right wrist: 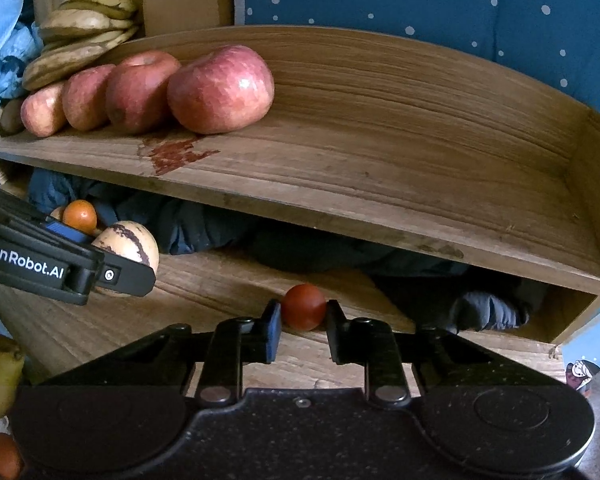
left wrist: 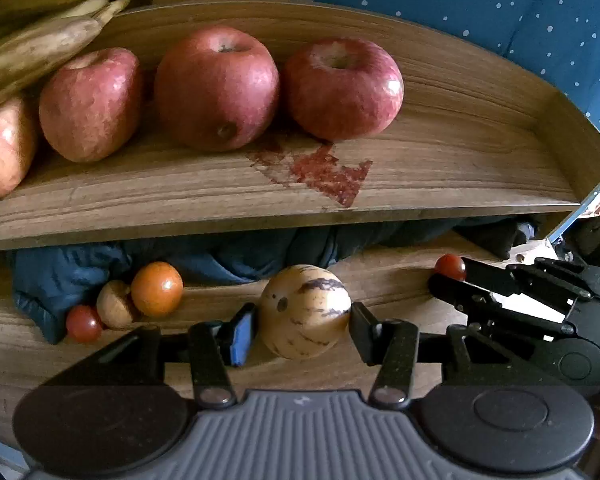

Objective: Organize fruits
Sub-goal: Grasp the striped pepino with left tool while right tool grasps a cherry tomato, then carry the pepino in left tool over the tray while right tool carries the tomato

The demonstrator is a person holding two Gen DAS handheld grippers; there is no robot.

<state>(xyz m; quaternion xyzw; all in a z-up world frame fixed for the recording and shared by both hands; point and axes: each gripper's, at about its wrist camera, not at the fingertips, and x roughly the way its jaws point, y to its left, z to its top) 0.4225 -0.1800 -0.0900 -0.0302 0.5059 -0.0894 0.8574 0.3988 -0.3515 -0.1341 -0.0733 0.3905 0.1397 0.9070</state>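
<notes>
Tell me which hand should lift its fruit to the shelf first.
Right, probably. The right tongs are shut on the cherry tomato, so it looks ready to lift. The left tongs only bracket the striped melon; a gap shows at the blue pad. The shelf is bare beside the apples.

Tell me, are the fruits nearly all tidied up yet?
Partly. Done: red apples and bananas line the upper shelf. In hand: the right tongs are shut on a small red tomato; the left tongs straddle a striped pale melon, its right pad touching. Left: an orange tomato, another red tomato and a small brownish fruit on the lower board.
</notes>
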